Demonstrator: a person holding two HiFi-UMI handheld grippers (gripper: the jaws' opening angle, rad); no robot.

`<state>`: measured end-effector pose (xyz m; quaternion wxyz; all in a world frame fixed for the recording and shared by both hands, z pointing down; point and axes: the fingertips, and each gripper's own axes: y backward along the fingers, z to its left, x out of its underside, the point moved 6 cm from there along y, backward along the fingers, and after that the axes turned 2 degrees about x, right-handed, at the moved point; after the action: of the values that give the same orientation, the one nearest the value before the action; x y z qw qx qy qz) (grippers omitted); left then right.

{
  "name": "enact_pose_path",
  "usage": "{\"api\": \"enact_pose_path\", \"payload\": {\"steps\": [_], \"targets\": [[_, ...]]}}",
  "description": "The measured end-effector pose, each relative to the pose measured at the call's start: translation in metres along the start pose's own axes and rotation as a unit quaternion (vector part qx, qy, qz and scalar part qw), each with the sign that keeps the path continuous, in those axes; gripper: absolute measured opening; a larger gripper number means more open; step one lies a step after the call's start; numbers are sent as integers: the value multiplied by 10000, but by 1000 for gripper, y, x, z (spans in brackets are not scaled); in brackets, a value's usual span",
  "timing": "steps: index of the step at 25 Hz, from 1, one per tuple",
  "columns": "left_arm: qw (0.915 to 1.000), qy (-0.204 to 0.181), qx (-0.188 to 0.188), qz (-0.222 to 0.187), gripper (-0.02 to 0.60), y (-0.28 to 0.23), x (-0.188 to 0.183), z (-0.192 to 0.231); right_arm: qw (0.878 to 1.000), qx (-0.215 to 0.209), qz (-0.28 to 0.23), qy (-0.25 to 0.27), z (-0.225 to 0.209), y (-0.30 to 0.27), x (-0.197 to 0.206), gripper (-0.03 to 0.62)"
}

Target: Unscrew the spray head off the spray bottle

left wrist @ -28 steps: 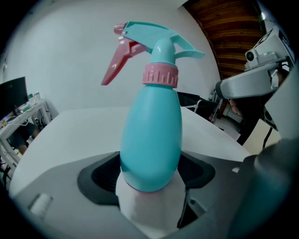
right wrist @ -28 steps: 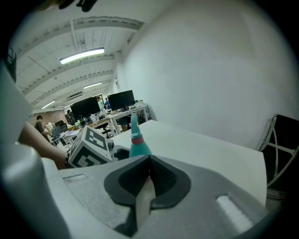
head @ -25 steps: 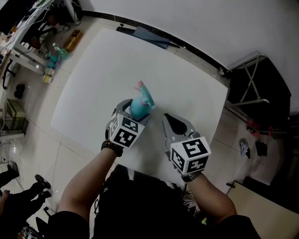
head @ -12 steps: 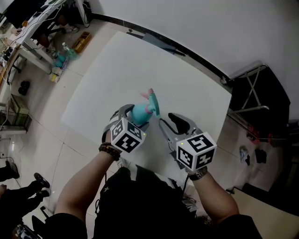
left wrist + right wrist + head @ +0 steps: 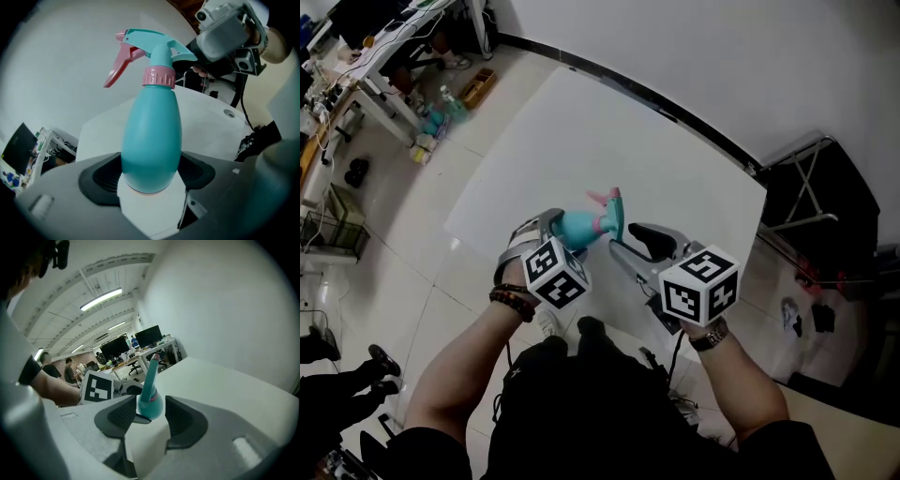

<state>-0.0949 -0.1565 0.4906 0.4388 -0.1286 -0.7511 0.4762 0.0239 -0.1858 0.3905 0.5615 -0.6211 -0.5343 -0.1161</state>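
Closest to the wearer, at 7 o'clock in the head view, the left gripper is clamped on the lower body of the one teal spray bottle. It holds the bottle clear of the white table, tipped so the top points toward 2 o'clock. At 5 o'clock the right gripper has just been spreading its jaws. The right gripper view shows the spray head lined up between the pads with a gap on each side, so nothing is grasped there. In the left gripper view the pink collar sits fully on the neck, with the single pink trigger above it. Unscrewing therefore seems not yet begun: gripping and twisting remain. Counted: two grippers, one bottle, one head, one table. Farther off, a folding frame stands at 3 o'clock.
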Motion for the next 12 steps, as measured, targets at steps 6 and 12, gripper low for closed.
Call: {"api": "enact_pose_path", "payload": {"steps": [6, 12], "targets": [[9975, -563, -338, 251, 399, 24, 10, -3, 9990, -347, 151, -252, 24, -8, -7, 178], [9903, -1107, -660, 511, 399, 40, 21, -5, 9972, -500, 378, -414, 40, -16, -6, 178]]}}
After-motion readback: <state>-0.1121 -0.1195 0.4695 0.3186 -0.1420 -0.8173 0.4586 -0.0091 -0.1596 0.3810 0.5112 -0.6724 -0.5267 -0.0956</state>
